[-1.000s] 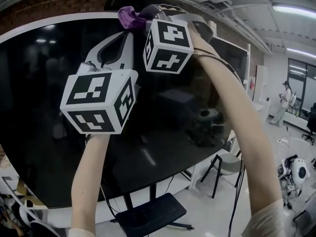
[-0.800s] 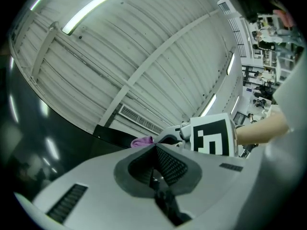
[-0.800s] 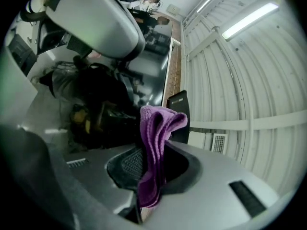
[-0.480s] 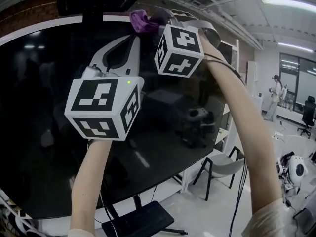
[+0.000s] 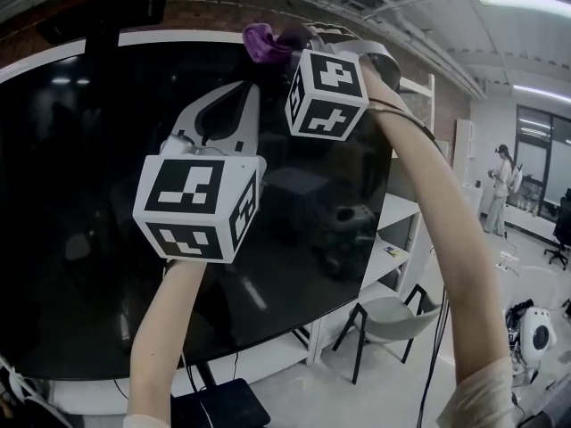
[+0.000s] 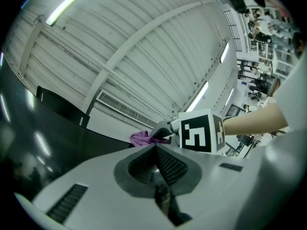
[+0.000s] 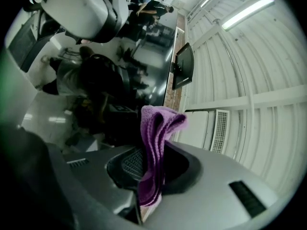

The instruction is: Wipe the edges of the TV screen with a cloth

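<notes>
The right gripper (image 7: 152,159) is shut on a purple cloth (image 7: 154,128). The fabric is pinched between the ribbed pads, and a folded bunch is left standing past the jaw tips. In the head view the cloth is carried at the top edge of the TV screen (image 5: 80,203), against or just beside the white bezel (image 5: 178,36). Actual contact cannot be confirmed.

The cloth is judged to be light, soft and limp, so it should fold to the bezel's corner without resisting. It could be dragged out of the jaws if rubbed hard, so a hold deep in the gathered folds is preferred, with a short free bunch left for wiping. The screen is judged glossy and fragile. Only the fabric, and not the hard jaw tips, should be brought to it, and light pressure is called for.

The left gripper (image 6: 156,150) is seen with its jaws closed on each other and nothing between them. It is held before the dark glass, below and to the left of the right gripper.

No container is seen in any view. An open shelf unit (image 5: 393,239) stands beside the screen, and what lies on it cannot be made out.
</notes>
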